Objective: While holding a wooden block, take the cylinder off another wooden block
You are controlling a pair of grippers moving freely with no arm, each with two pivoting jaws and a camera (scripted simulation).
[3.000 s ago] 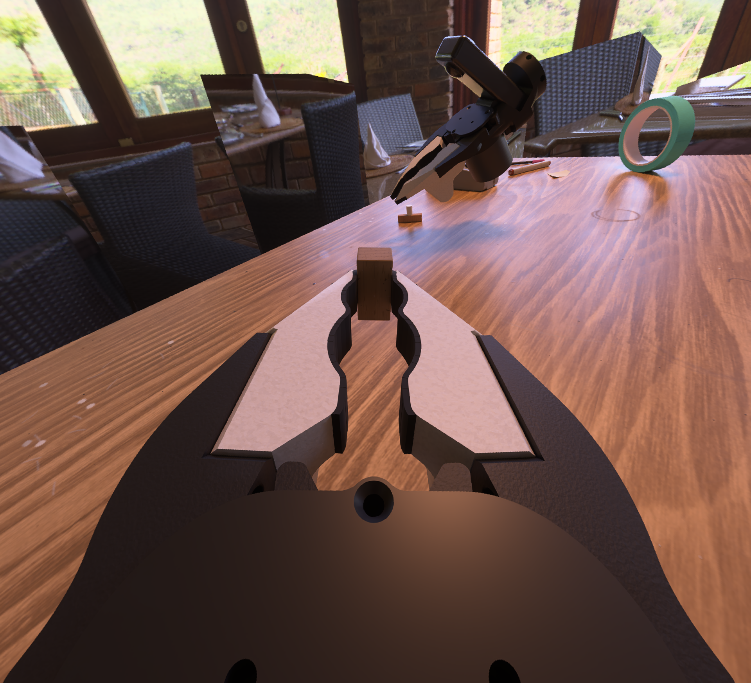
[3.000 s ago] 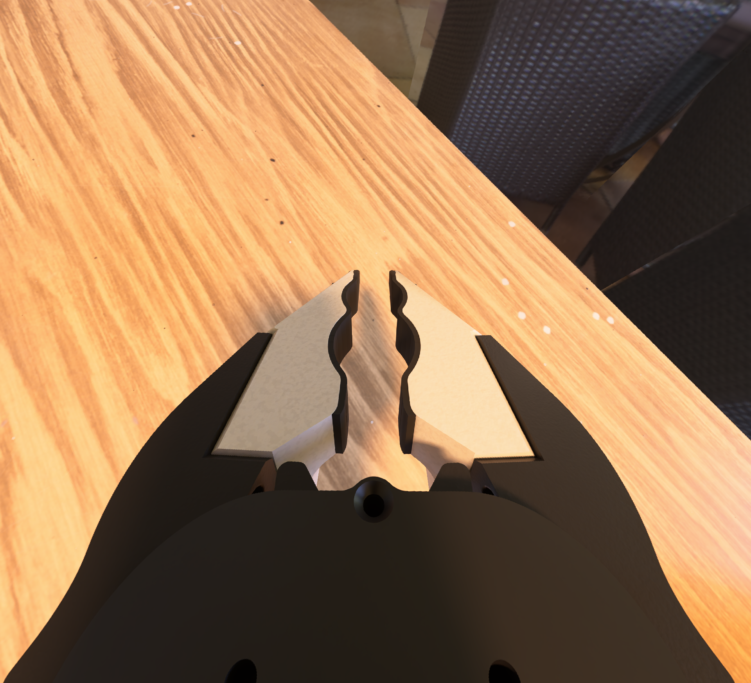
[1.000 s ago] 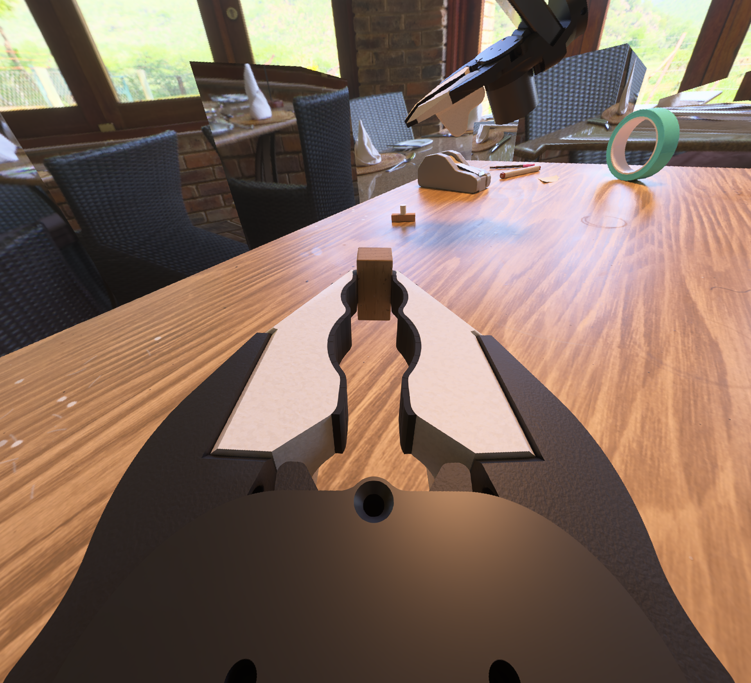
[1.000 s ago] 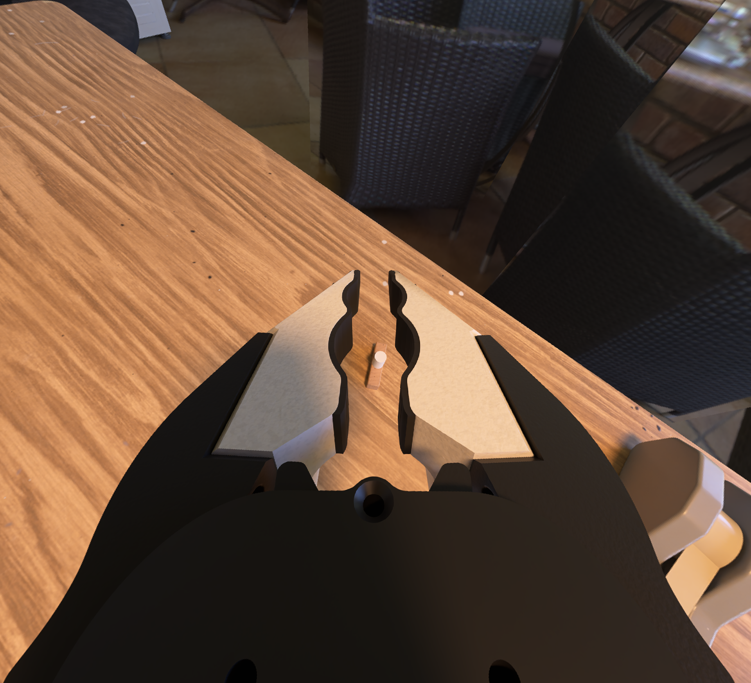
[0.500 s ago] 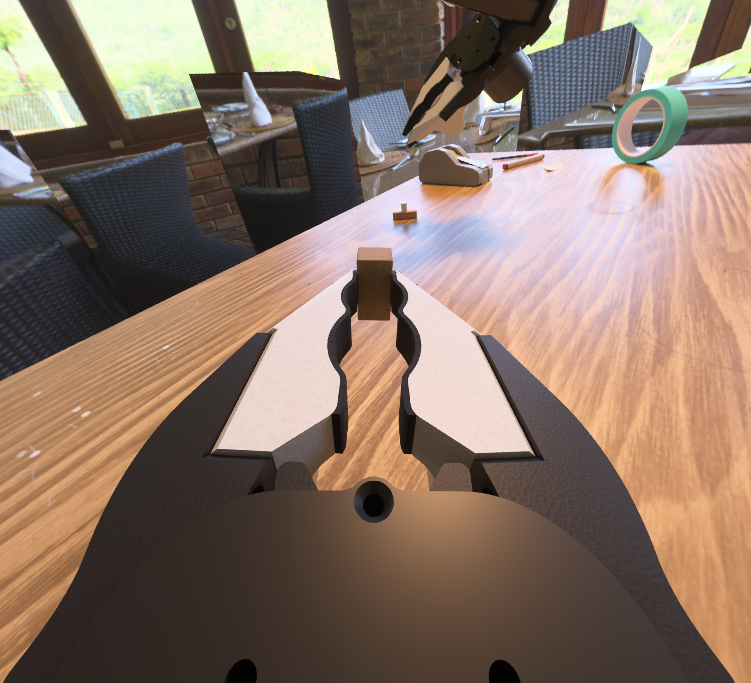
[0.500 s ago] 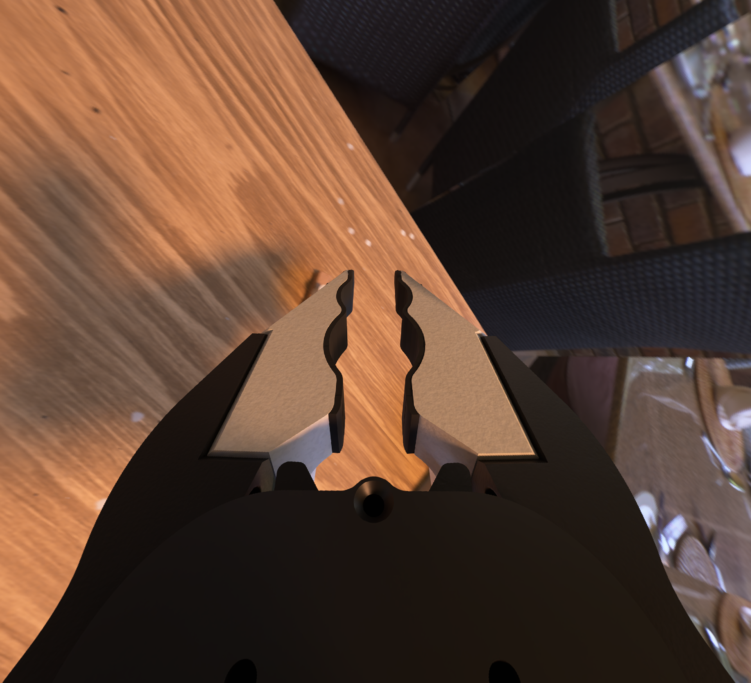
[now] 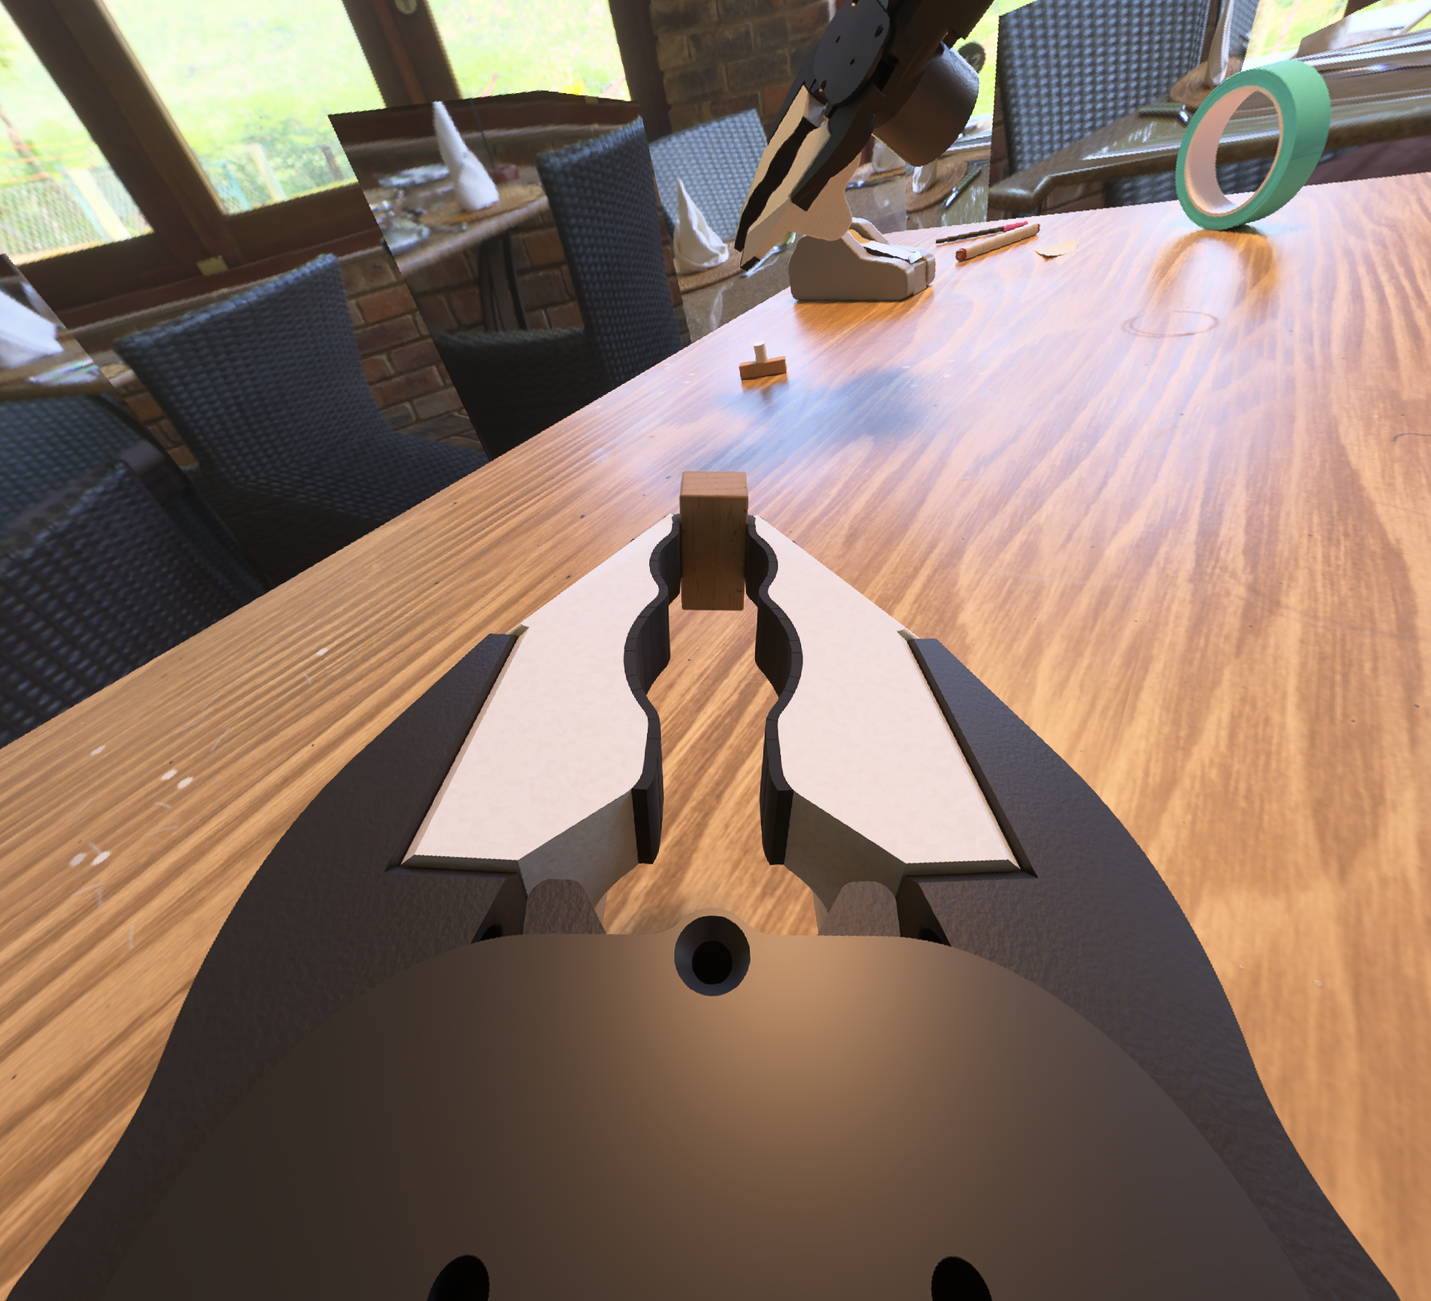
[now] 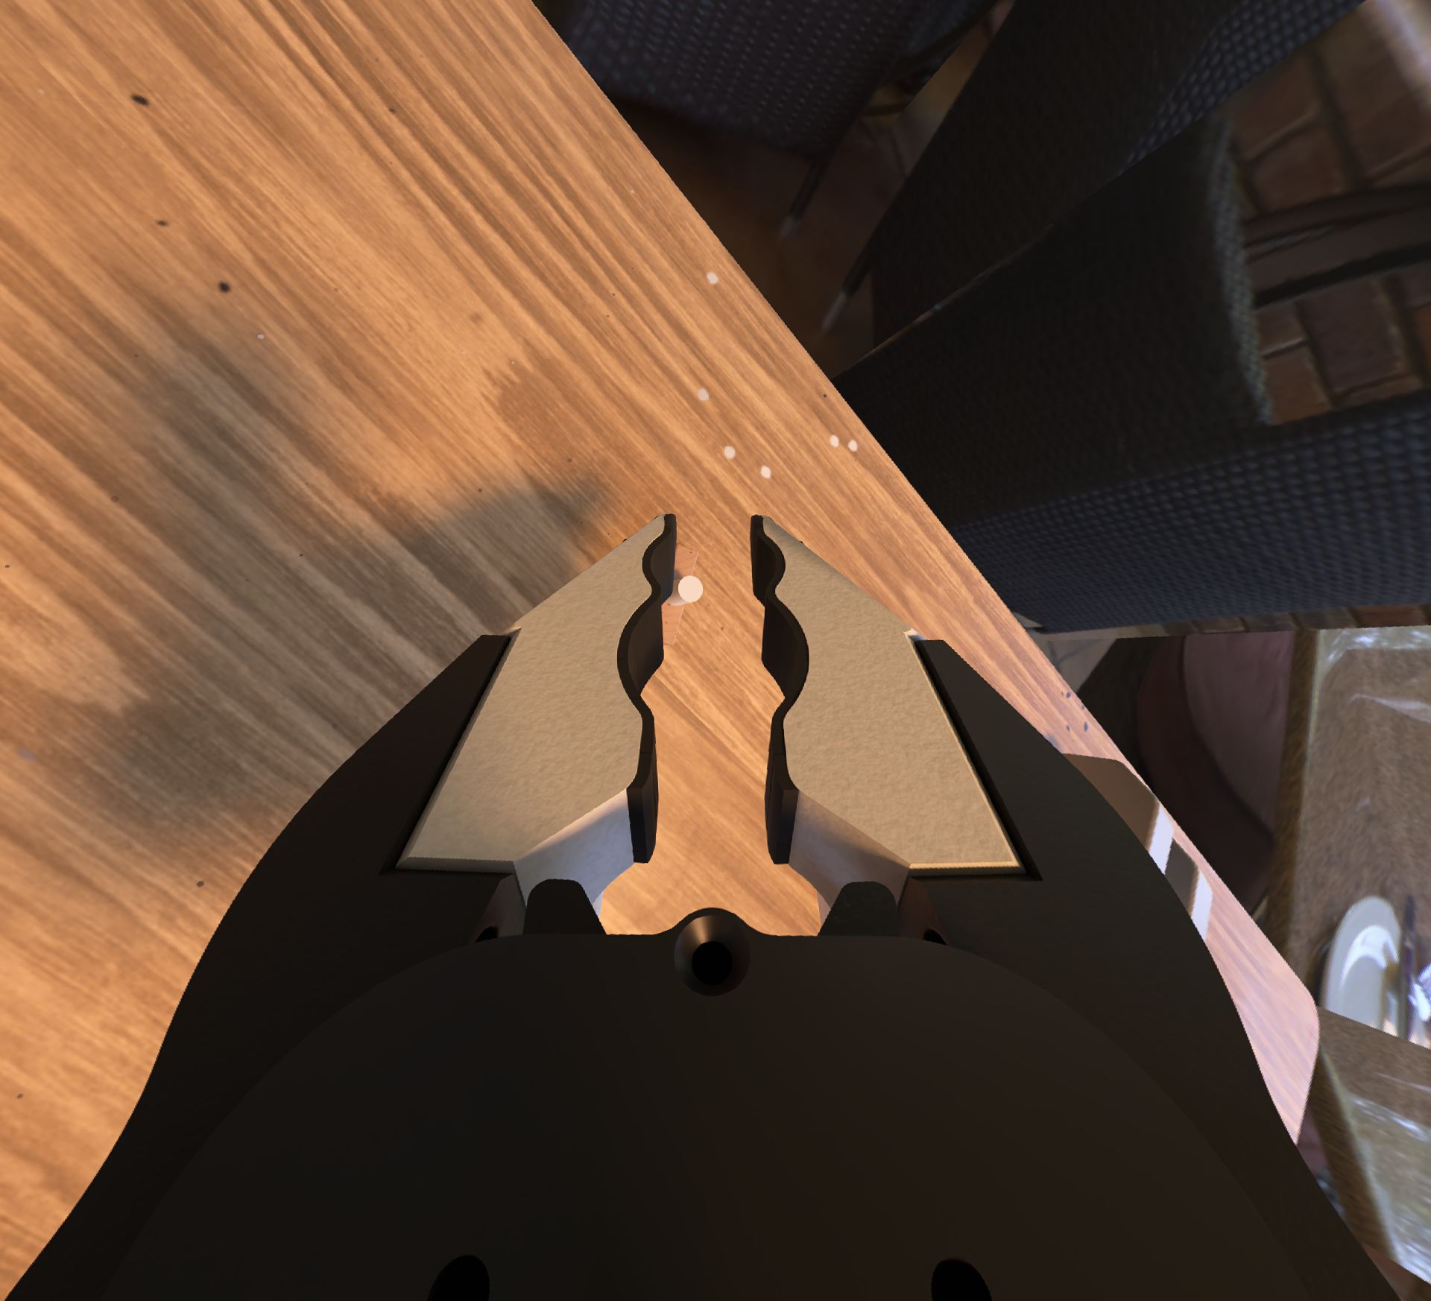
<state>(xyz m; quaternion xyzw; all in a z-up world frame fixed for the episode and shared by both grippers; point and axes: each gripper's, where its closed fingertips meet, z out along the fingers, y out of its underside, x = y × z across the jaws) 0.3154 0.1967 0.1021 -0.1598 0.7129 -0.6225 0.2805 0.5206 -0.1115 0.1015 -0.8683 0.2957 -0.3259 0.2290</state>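
Note:
My left gripper (image 7: 712, 536) is shut on a small wooden block (image 7: 713, 542), held upright just above the wooden table (image 7: 1084, 567). Farther off near the table's left edge, a flat wooden block (image 7: 763, 369) carries a short pale cylinder (image 7: 760, 352). My right gripper (image 7: 747, 250) hangs high above that block, pointing steeply down. In the right wrist view the right gripper (image 8: 712, 528) is open and empty; the cylinder (image 8: 688, 589) and a sliver of its block (image 8: 672, 621) show far below between the fingers, beside the left finger (image 8: 557, 706).
A grey tape dispenser (image 7: 856, 269), a pencil (image 7: 995, 243) and a green tape roll (image 7: 1250, 147) stand at the table's far side. Dark wicker chairs (image 7: 255, 381) line the left table edge, which also shows in the right wrist view (image 8: 852, 404).
My right gripper has risen from near the table, tilted to point steeply down and moved over the cylinder block, which now shows between its fingers. My left gripper keeps holding its block.

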